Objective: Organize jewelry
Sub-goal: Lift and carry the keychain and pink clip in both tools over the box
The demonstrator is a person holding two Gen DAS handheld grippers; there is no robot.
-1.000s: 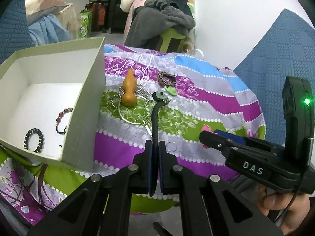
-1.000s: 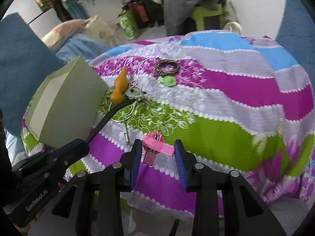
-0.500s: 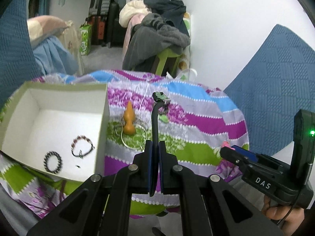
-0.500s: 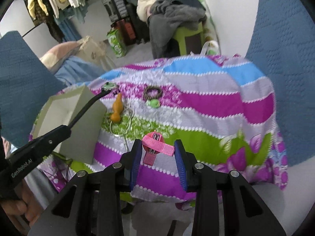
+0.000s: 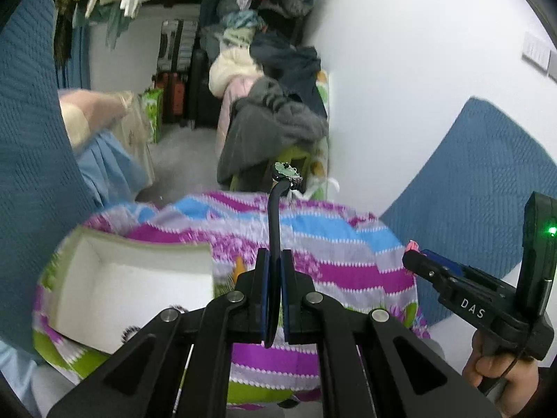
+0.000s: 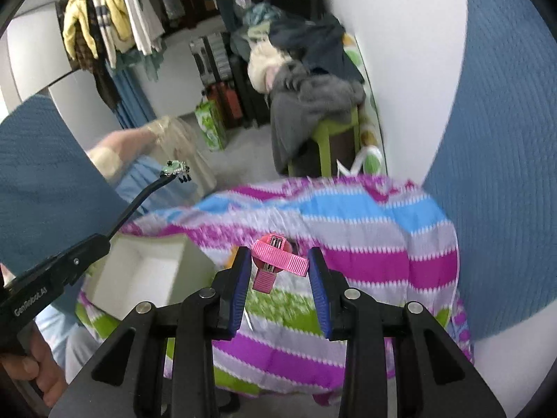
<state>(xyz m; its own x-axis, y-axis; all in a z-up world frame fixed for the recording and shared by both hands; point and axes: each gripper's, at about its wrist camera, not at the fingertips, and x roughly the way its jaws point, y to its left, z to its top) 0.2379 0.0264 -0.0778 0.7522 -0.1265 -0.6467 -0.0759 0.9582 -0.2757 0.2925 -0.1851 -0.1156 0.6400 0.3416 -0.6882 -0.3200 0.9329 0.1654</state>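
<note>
Leftmost, an open white box (image 5: 132,278) is seen near the left edge of a table covered by a striped cloth (image 5: 348,264); a dark ring-shaped item, too blurred to be identified, is partly visible inside the box at its near side. Next, the left gripper (image 5: 275,271) is closed tight on a black band (image 5: 275,223), which is clamped between the blue pads and stands up from them, a small green-and-silver charm (image 5: 286,171) being carried at its free end, well above the cloth. Further right, the right gripper (image 6: 280,271) is held partly open, and a pink ribbon hair clip (image 6: 278,261) is pinched between its fingers, clear of the cloth. At the lower right corner of the left view, a hand (image 5: 501,379) is wrapped around the right gripper's handle.
</note>
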